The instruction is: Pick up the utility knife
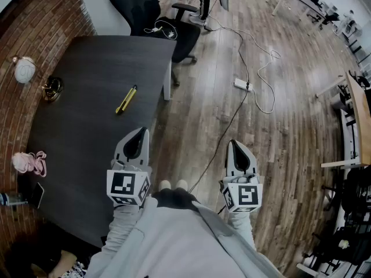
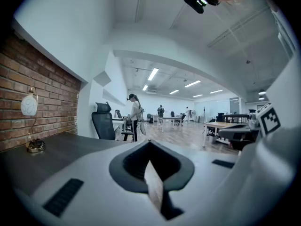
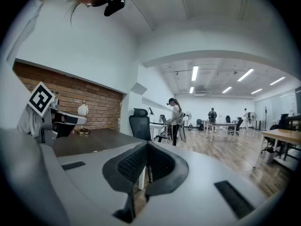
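A yellow utility knife [image 1: 126,99] lies on the dark table [image 1: 87,68], towards its right edge, lengthwise away from me. My left gripper [image 1: 141,132] hovers over the table's near right part, a short way in front of the knife, its jaws shut and empty [image 2: 149,144]. My right gripper [image 1: 235,145] is off the table over the wooden floor, level with the left one, jaws together with nothing between them [image 3: 147,144]. Both point forward, nearly level. The knife does not show in the left gripper view.
A brick wall [image 1: 23,33] runs along the table's left side. By it sit a white globe [image 1: 24,69], a brass stand [image 1: 52,88], a pink bundle [image 1: 28,162] and a phone [image 1: 36,194]. A black office chair [image 1: 153,10] stands beyond the table. Cables and a power strip [image 1: 242,85] lie on the floor.
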Action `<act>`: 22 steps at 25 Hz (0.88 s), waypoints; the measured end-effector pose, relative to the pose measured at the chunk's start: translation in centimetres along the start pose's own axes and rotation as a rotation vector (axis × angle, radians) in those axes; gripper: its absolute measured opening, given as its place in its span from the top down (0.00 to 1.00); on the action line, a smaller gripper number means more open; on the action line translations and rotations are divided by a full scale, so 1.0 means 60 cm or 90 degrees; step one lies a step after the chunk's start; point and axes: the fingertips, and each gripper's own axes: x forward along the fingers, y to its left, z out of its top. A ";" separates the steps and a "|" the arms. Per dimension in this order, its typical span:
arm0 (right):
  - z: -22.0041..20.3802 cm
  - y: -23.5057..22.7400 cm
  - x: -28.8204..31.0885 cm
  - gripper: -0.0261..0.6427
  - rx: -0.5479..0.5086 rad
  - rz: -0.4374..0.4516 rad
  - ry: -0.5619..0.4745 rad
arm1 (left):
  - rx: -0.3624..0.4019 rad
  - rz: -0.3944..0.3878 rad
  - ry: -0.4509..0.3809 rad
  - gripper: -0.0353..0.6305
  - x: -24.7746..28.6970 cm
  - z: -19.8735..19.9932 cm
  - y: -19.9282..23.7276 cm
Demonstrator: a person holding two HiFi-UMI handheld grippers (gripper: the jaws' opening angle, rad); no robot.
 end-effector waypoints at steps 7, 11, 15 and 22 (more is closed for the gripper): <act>0.013 -0.033 -0.018 0.94 0.003 -0.001 -0.015 | 0.012 -0.002 -0.011 0.92 0.006 0.015 -0.030; 0.006 -0.061 -0.015 0.94 0.019 -0.015 -0.016 | 0.022 -0.009 -0.011 0.92 0.030 0.023 -0.047; -0.011 -0.080 0.007 0.94 0.036 -0.022 -0.010 | 0.017 -0.006 -0.006 0.92 0.061 0.019 -0.045; -0.005 -0.099 0.123 0.94 0.034 -0.002 0.000 | 0.016 0.006 -0.005 0.92 0.167 0.033 0.003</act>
